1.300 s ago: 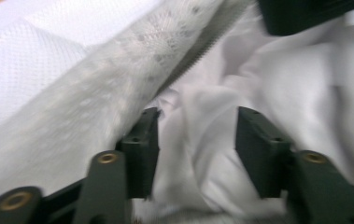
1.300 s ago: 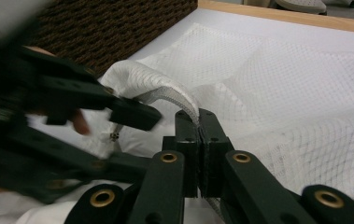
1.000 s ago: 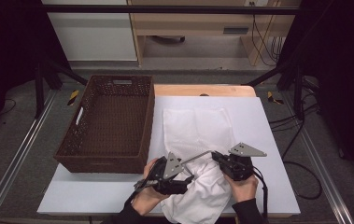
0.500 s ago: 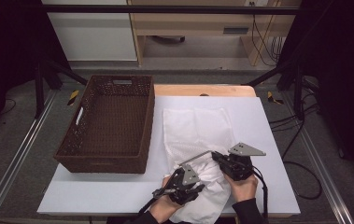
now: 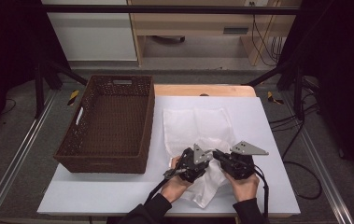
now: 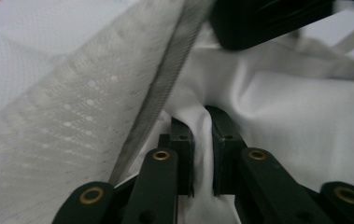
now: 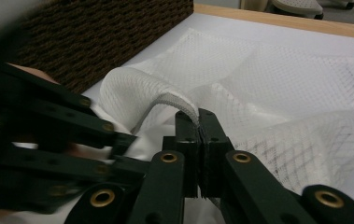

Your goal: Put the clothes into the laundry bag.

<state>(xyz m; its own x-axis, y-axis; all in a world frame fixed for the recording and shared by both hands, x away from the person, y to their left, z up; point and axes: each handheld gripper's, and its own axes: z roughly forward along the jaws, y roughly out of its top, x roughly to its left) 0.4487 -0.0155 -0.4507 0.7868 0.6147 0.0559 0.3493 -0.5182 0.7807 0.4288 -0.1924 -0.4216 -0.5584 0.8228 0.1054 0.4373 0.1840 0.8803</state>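
A white mesh bag (image 5: 195, 123) lies flat on the white table (image 5: 95, 191). My right gripper (image 5: 217, 154) is shut on the bag's banded edge (image 7: 177, 100) and holds it up off the table. Under that raised edge lies a plain white cloth (image 5: 207, 189), bunched at the table's front. My left gripper (image 5: 208, 157) sits close beside the right one. Its jaws have just been closing, and in the left gripper view they (image 6: 201, 123) pinch a fold of the white cloth (image 6: 277, 116), with the mesh (image 6: 72, 116) hanging at the left.
A dark brown woven basket (image 5: 149, 121) with nothing in it stands at the table's left, close to the bag. The table's wooden back edge (image 5: 202, 89) lies behind the bag. Cables trail from both grippers over the front edge.
My left gripper has moved right, up against the right gripper, and its jaws have gone from wide open to closed on the white cloth. The right gripper has kept still with the mesh edge.
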